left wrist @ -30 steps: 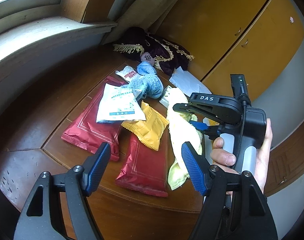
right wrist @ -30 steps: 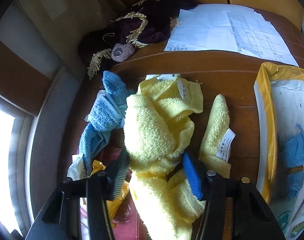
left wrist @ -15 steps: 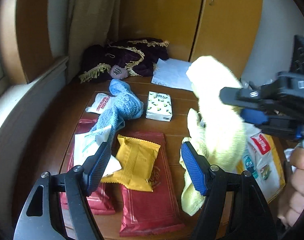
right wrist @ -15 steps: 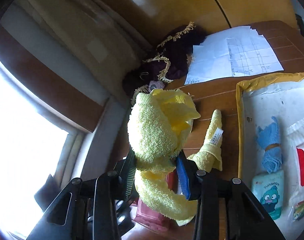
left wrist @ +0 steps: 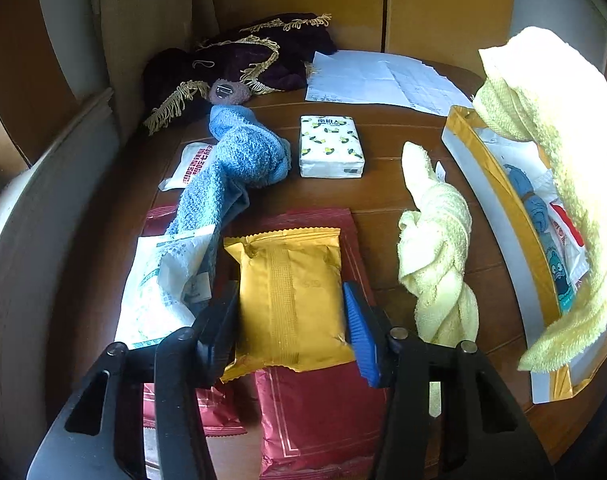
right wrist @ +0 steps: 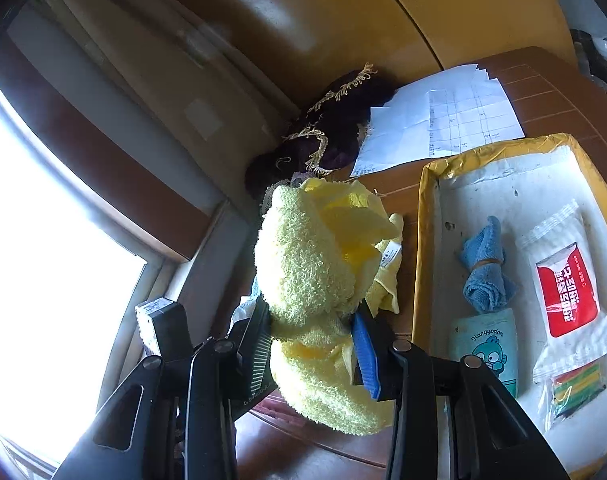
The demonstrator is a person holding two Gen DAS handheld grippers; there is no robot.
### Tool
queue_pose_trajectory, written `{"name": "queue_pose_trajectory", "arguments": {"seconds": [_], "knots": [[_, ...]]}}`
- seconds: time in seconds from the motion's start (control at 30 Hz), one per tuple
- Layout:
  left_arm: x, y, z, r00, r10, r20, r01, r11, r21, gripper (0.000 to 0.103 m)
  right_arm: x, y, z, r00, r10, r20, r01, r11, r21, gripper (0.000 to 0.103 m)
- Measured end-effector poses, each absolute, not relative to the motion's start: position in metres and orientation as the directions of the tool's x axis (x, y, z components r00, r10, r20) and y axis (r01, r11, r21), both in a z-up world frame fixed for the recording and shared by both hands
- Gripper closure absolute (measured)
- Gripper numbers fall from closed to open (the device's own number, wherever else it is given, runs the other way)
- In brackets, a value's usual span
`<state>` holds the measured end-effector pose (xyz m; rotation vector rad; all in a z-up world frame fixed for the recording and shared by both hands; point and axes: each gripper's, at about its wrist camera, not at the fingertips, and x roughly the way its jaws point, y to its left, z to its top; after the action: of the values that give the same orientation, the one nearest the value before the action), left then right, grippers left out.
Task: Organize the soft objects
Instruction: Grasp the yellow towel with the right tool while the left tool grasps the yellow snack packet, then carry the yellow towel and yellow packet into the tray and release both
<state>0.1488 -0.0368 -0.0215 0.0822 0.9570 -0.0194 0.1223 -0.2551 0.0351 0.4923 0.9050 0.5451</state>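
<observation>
The yellow-rimmed tray (right wrist: pixel 431 184) holds a rolled blue cloth (right wrist: pixel 486 268), a cartoon pack (right wrist: pixel 489 350) and sachets; the right hand-held gripper (right wrist: pixel 315 350) clamps a yellow towel (right wrist: pixel 303 264), and the left hand-held gripper (left wrist: pixel 289 330) gapes wide.

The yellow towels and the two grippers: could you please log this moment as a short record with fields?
right gripper: shut on a yellow towel, lifted off the table
left gripper: open, jaws either side of the gold packet; contact cannot be told
second yellow towel: twisted, lying on the wooden table
blue towel: on the table, partly over packets
tray: holds a small blue cloth and sachets
lifted towel position: beside and partly above the tray
</observation>
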Motion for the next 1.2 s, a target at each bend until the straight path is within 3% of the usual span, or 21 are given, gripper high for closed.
{"name": "queue_pose_trajectory", "arguments": {"seconds": [0.13,0.53,0.77,0.97,1.2], "knots": [[0.151,-0.032,-0.019,0.573,0.013,-0.819,0.000,1.000,0.016,0.060,0.114,-0.254,0.040,0.492,0.652,-0.576,-0.263,0.743,0.616,0.064],[0.099,-0.057,0.049,0.684,-0.272,-0.677,0.053,0.944,-0.325,0.060,0.093,-0.268,0.067,0.519,0.676,-0.523,-0.287,0.714,0.639,0.064],[0.099,-0.077,0.076,0.720,-0.326,-0.612,0.086,0.918,-0.387,0.060,0.090,-0.290,0.082,0.554,0.640,-0.533,-0.245,0.737,0.630,0.064],[0.111,-0.097,0.080,0.711,-0.350,-0.610,0.104,0.910,-0.401,0.060,0.097,-0.326,0.094,0.601,0.608,-0.518,-0.214,0.747,0.629,0.064],[0.132,-0.128,0.083,0.696,-0.374,-0.613,0.147,0.910,-0.389,0.060,0.122,-0.367,0.093,0.657,0.492,-0.571,-0.133,0.822,0.554,0.064]]}}
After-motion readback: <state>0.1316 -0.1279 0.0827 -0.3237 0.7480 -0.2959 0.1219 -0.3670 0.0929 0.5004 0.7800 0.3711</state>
